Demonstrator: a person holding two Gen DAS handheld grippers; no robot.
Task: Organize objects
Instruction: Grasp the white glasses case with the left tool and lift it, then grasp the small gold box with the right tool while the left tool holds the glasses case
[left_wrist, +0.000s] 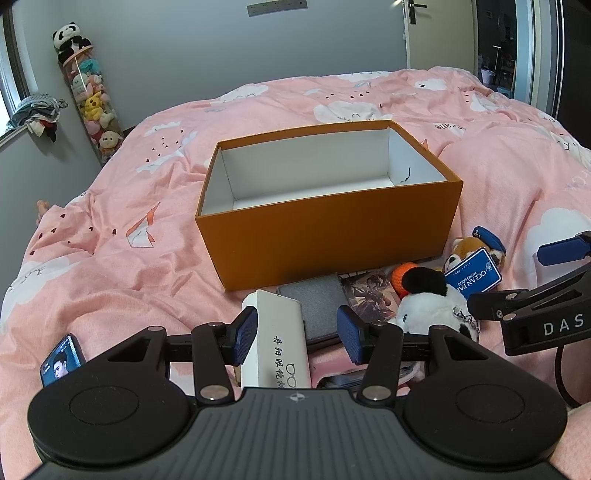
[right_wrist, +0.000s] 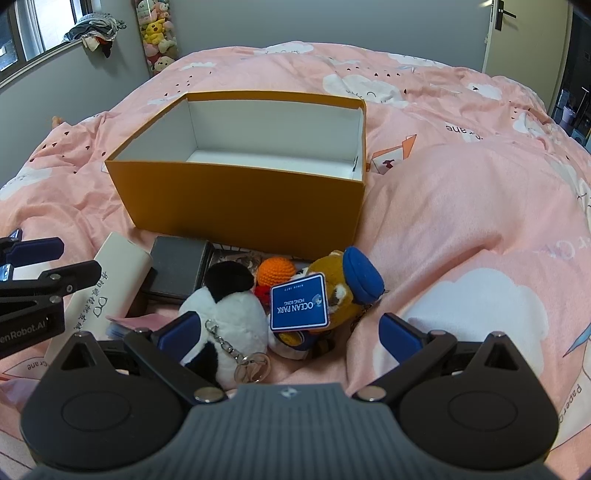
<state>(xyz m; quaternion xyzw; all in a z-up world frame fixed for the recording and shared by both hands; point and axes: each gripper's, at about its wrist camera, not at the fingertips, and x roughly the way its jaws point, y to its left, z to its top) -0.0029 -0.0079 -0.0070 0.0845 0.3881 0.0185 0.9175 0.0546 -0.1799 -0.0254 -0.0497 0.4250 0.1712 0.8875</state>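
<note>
Orange box (left_wrist: 325, 236) sits open and bare inside at the centre of both views, on the pink bed cover (left_wrist: 110, 229); nothing packed yet, so the job looks to be at its first pick. Loose things lie in a cluster along the box's near wall, in the lower middle of each frame. Left gripper (left_wrist: 297, 334) is spread wide around the white glasses case (left_wrist: 275, 343): its left pad appears to touch or nearly touch the case's side, the right pad stands clear with a gap. Not clamped. Case lies flat, long axis running from the bottom of the left view up toward the box, leaning slightly left, rounded end nearest the box. Judgement: this is the approach-to-grasp step; the next move calls for closing across the case's narrow width, lifting above the box rim, then turning the case to lie along the box's long side. Dark grey pouch (left_wrist: 317, 306) lies just beside the case, on its right, and could be snagged. Right gripper (right_wrist: 290, 334) also stands apart, holding nothing, low over the panda plush (right_wrist: 225, 314), whose keyring trails toward the camera; brown plush with blue cap (right_wrist: 340, 280) and its blue Ocean Park tag (right_wrist: 299, 302) sit between the pads, orange crochet ball (right_wrist: 275, 271) behind. A phone (left_wrist: 61, 360) lies at lower left of the left view.
</note>
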